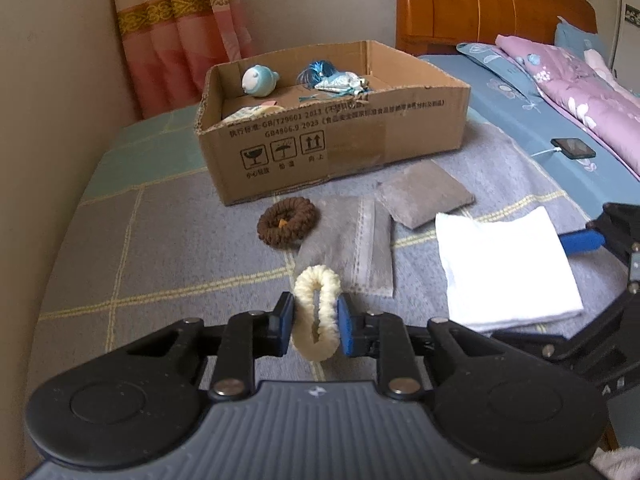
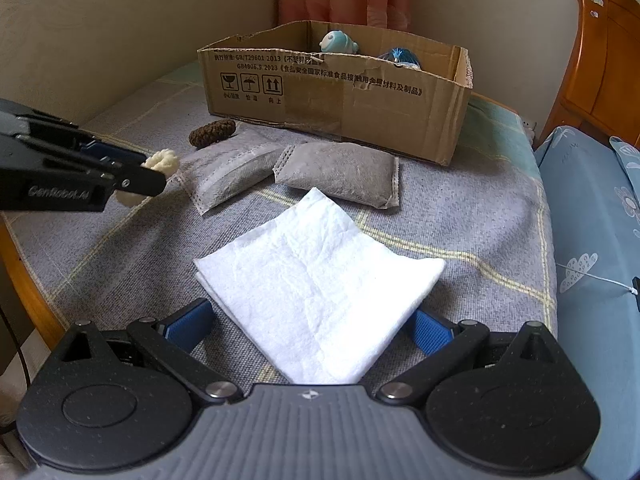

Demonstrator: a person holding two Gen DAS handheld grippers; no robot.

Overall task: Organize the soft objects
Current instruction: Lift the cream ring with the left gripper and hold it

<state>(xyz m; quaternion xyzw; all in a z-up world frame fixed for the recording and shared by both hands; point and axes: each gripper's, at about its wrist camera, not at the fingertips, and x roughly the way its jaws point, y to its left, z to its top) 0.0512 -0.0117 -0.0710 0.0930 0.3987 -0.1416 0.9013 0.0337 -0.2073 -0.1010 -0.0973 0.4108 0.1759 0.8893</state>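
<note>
My left gripper (image 1: 316, 322) is shut on a cream scrunchie (image 1: 318, 312), held upright above the grey checked bedspread (image 1: 160, 264); it also shows in the right wrist view (image 2: 162, 168). My right gripper (image 2: 312, 330) is open, its blue pads on either side of a folded white cloth (image 2: 320, 284) lying on the bed. A brown scrunchie (image 1: 288, 221) and two grey sachets (image 1: 352, 248) (image 1: 424, 194) lie in front of an open cardboard box (image 1: 360, 136). The box holds a blue round plush (image 1: 259, 80) and a blue-haired doll (image 1: 332, 78).
A wall and pink curtain (image 1: 180, 32) stand behind the box. To the right are a wooden headboard (image 1: 492, 4), a purple quilt (image 1: 580, 80) and a phone (image 1: 573, 148) on its cable on the blue sheet. The bed's left edge runs along the wall.
</note>
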